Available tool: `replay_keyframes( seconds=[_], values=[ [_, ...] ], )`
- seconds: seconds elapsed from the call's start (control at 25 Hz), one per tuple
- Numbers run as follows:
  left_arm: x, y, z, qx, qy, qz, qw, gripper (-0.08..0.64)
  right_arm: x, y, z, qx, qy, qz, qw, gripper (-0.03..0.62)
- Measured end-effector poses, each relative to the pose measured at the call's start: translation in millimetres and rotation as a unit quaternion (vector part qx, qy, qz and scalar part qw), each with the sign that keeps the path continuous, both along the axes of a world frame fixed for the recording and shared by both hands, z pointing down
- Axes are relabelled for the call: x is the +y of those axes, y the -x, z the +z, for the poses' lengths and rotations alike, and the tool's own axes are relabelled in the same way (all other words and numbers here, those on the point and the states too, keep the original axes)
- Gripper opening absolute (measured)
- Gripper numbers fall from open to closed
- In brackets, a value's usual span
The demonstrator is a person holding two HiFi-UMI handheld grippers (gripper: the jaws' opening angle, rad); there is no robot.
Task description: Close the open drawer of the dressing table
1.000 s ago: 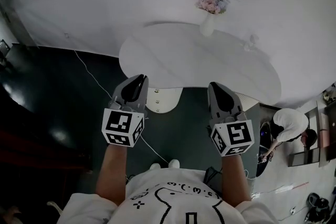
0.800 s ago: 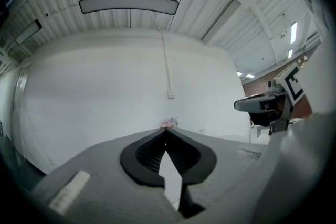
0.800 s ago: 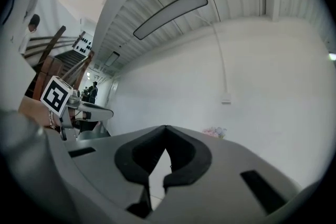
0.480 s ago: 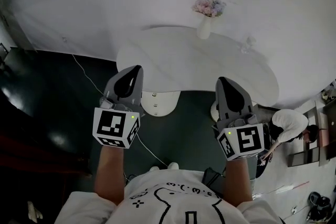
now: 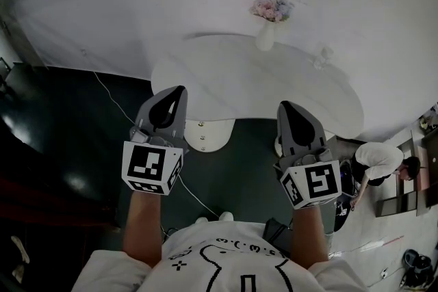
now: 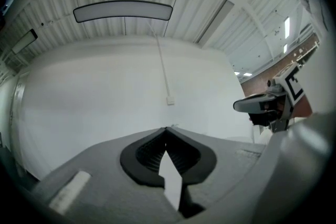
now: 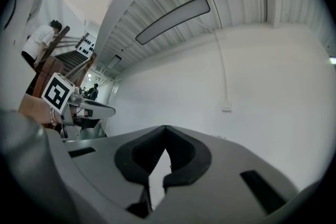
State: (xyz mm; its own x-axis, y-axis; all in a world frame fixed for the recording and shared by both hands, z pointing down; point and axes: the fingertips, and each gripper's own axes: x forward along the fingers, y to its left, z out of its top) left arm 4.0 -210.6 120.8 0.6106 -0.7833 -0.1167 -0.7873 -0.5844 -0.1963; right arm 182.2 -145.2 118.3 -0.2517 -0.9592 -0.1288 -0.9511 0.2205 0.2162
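The white oval dressing table (image 5: 233,78) stands against the wall in the head view. Below its near edge a white rounded drawer front (image 5: 209,135) with two small knobs sticks out toward me. My left gripper (image 5: 179,89) hovers over the table's near left edge, just above the drawer, shut with nothing in it. My right gripper (image 5: 287,107) hangs over the near right edge, also shut and empty. The left gripper view (image 6: 167,128) and right gripper view (image 7: 165,127) look slightly upward at the white wall, tips touching; neither shows the table or drawer.
A white vase of pink flowers (image 5: 270,20) and a small clear object (image 5: 320,58) stand on the table's far side. A cable (image 5: 113,92) trails over the dark floor at left. A person (image 5: 376,161) bends over at the right. My shoes (image 5: 212,217) are below.
Both grippers have risen and spread slightly apart since a second ago, the left tips now over the table edge. In the last half second they have held still.
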Motion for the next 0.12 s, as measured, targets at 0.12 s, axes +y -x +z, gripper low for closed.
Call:
replay_keyframes(
  seconds=[0.12],
  values=[
    [1.1,-3.5,1.0,-0.007,-0.004,-0.001,1.0000,0.017,-0.1,-1.1,2.8,-0.003,0.002,-0.002,1.000,-0.005]
  ],
)
